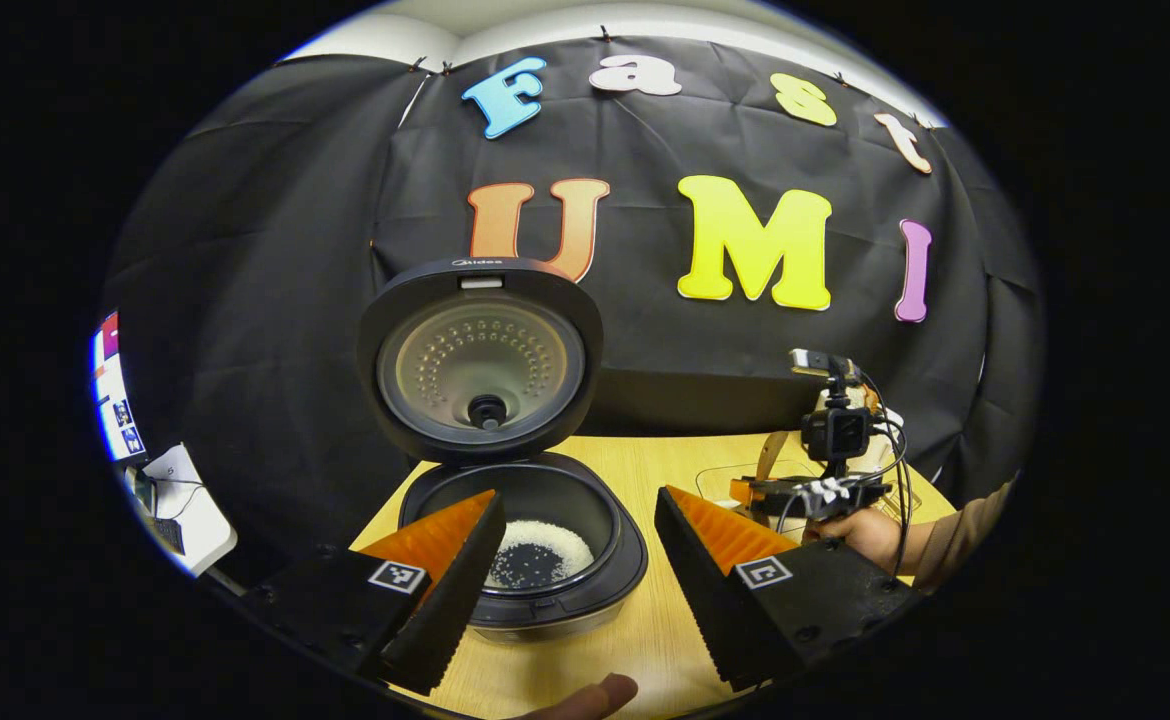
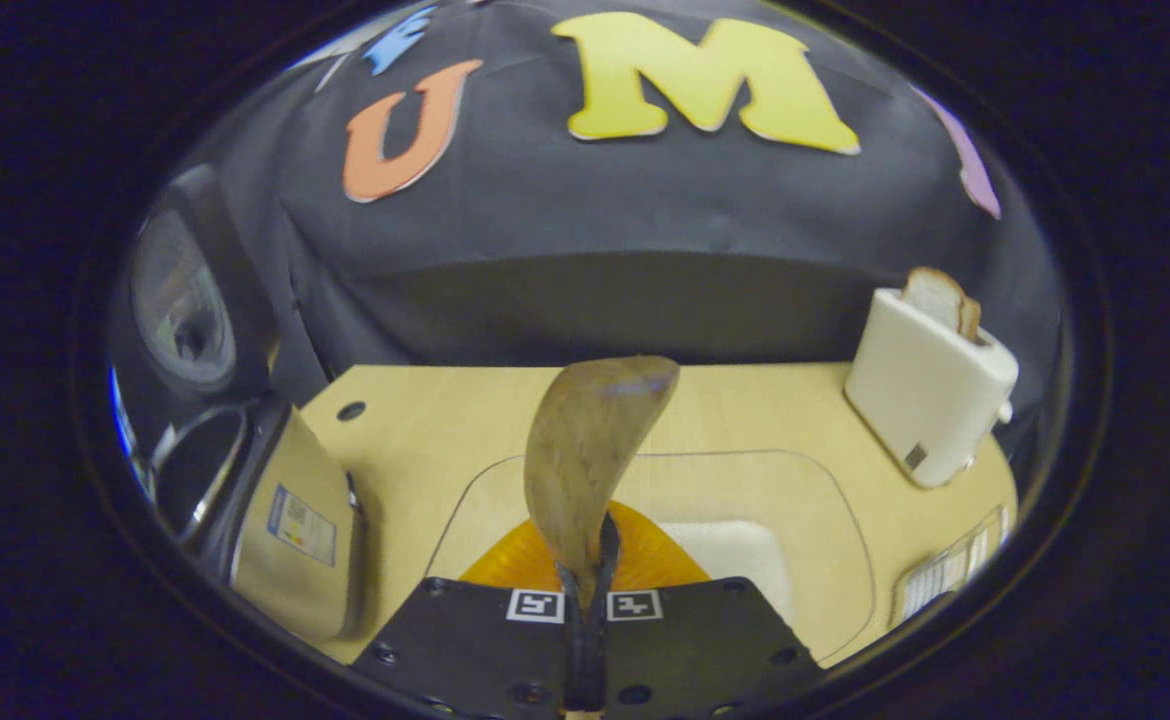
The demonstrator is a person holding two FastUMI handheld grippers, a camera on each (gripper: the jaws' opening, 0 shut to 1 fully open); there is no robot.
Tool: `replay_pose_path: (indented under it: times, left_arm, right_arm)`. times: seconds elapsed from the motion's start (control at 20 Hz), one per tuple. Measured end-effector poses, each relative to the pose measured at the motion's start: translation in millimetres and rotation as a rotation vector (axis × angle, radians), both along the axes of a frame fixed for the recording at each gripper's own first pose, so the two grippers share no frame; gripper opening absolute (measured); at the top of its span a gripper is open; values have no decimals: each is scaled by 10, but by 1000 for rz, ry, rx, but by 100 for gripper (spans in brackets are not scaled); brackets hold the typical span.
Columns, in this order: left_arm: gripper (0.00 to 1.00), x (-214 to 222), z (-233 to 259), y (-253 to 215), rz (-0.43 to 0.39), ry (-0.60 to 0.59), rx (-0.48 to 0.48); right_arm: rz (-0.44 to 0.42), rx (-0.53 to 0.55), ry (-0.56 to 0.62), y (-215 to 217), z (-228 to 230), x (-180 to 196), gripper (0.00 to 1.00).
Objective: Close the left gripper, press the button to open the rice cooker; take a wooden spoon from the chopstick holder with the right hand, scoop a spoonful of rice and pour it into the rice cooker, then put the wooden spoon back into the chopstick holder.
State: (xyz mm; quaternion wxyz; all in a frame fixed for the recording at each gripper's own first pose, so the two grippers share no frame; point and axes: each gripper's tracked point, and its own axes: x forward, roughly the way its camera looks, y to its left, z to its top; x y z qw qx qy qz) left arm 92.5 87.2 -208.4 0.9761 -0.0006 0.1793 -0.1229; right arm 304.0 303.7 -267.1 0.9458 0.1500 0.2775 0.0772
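The black rice cooker (image 1: 617, 560) stands open, its lid (image 1: 480, 360) upright, with a patch of white rice (image 1: 540, 552) in the pot. My left gripper (image 1: 577, 500) is open just in front of the pot, with nothing between its fingers. To the right, a hand holds my right gripper (image 1: 795, 492) over a clear container (image 1: 725, 478). In the right gripper view, my right gripper (image 2: 585, 560) is shut on the wooden spoon (image 2: 585, 450), whose bowl points up and forward. The clear container (image 2: 805, 500) lies under it with white rice (image 2: 725, 550) inside. The cooker (image 2: 295, 530) is at the left.
A white toaster (image 2: 930, 385) with a slice of bread in it stands at the back right of the wooden table (image 2: 445, 420). A pale ribbed object (image 2: 955, 570) sits at the lower right edge. A fingertip (image 1: 585, 695) shows below my left gripper. A desk with papers (image 1: 180, 505) lies far left.
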Motion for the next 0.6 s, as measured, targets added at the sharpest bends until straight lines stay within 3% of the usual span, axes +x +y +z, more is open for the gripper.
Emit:
replay_pose_path:
  times: [0.15, 0.25, 0.6]
  left_arm:
    - [96, -12, 8, 11, 2, 0, 6]
    - [96, -18, 6, -17, -6, 2, 7]
    - [96, -36, 72, -49, -23, -18, 36]
  right_arm:
    - [-129, 338, 138, -161, -110, 12, 1]
    - [-181, 499, 191, -273, -171, 16, 1]
    - [-176, 652, 188, -304, -128, 37, 1]
